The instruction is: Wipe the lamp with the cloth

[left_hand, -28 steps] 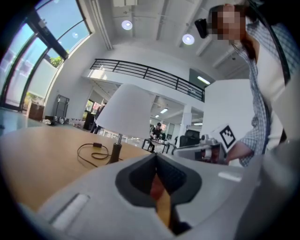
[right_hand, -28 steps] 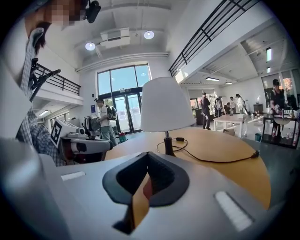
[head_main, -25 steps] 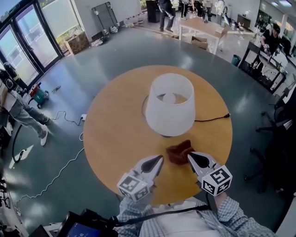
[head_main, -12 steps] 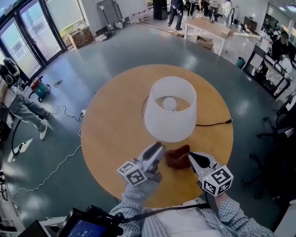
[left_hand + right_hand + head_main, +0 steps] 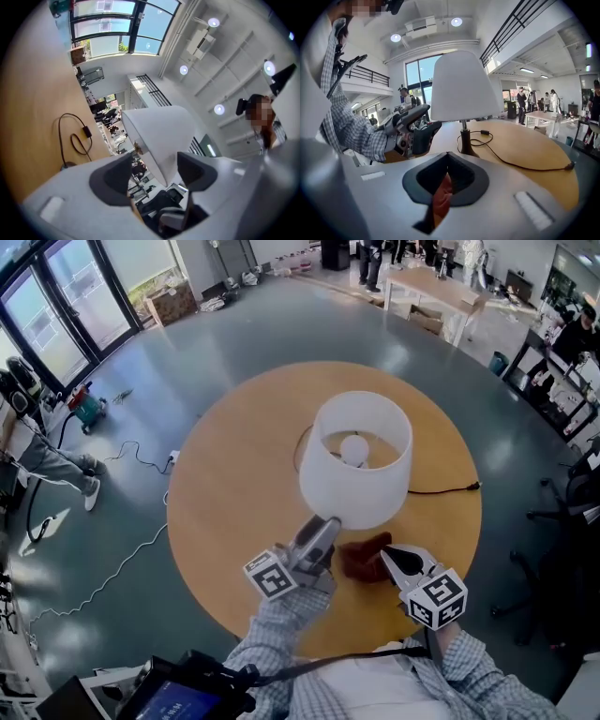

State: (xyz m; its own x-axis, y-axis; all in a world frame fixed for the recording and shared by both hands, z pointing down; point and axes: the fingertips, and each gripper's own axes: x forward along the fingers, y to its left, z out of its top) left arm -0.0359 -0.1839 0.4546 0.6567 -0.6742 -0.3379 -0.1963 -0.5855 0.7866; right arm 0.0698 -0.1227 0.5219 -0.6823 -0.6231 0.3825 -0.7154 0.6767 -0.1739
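Lamp [image 5: 356,460] stood at the round table [image 5: 225,493] centre; left gripper [image 5: 323,529], jaws just opened, straddled the shade [image 5: 159,136] at its lower rim; right gripper [image 5: 388,556] pinched the cloth [image 5: 362,557] nearby.

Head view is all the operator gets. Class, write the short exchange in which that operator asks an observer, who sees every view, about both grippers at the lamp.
Operator: Is my left gripper clamped on the lampshade?
Observer: No. In the left gripper view its fingers stand apart, having just been opening, with the shade's lower rim between them.
Operator: Does the right gripper really hold the cloth?
Observer: Yes. The right gripper view shows its fingers shut on the red-brown cloth.
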